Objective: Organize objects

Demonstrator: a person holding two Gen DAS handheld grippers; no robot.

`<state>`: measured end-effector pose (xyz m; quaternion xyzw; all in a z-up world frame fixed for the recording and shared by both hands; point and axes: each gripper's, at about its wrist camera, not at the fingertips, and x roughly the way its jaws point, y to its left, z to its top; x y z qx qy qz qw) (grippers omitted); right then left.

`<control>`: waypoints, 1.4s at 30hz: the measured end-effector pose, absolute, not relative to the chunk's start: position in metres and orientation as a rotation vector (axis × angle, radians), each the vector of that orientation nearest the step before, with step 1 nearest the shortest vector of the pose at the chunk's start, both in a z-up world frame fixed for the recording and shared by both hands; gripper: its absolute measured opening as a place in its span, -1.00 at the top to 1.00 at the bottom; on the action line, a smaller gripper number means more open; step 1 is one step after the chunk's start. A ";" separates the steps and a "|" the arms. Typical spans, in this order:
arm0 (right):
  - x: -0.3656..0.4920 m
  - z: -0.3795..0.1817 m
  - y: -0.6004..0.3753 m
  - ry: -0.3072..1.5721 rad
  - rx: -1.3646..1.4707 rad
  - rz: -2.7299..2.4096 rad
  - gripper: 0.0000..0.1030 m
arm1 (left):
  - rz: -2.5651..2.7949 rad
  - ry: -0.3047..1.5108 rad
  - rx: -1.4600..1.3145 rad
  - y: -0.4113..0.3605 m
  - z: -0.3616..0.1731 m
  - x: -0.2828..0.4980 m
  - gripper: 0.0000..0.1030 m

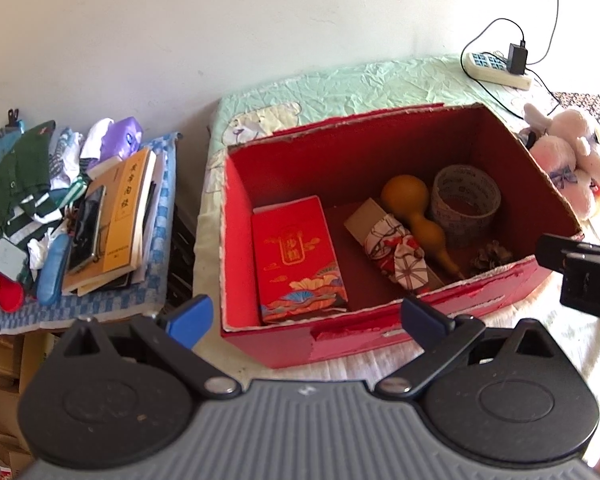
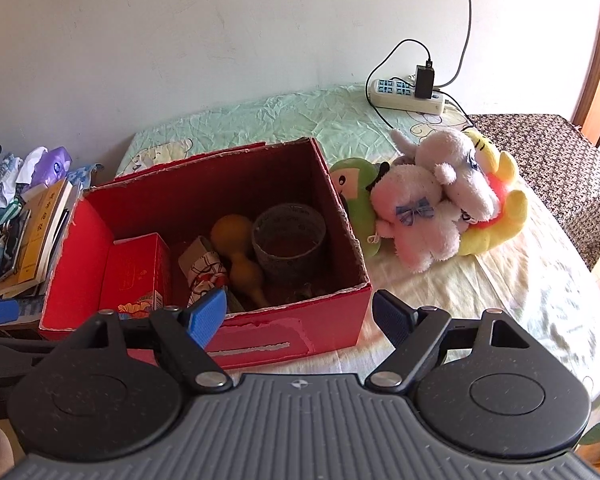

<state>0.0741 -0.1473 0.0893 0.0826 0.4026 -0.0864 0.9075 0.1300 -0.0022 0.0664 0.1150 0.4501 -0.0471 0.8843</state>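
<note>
An open red cardboard box stands on the bed. Inside it lie a red gift packet, a patterned cloth roll, a brown gourd, a tape roll and a pine cone. My left gripper is open and empty in front of the box's near wall. My right gripper is open and empty at the box's near right corner; it also shows in the left wrist view.
A pile of plush toys lies right of the box. A stack of books, socks and small items sits on a blue checked cloth to the left. A power strip with charger lies by the wall.
</note>
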 end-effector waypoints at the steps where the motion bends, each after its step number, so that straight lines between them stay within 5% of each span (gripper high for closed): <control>1: 0.074 0.088 -0.147 0.834 0.173 -0.179 -0.60 | -0.101 0.940 0.241 -0.003 0.065 0.130 -0.95; 42: 0.077 0.082 -0.147 0.841 0.163 -0.187 -0.60 | -0.155 0.966 0.227 -0.006 0.052 0.132 -0.95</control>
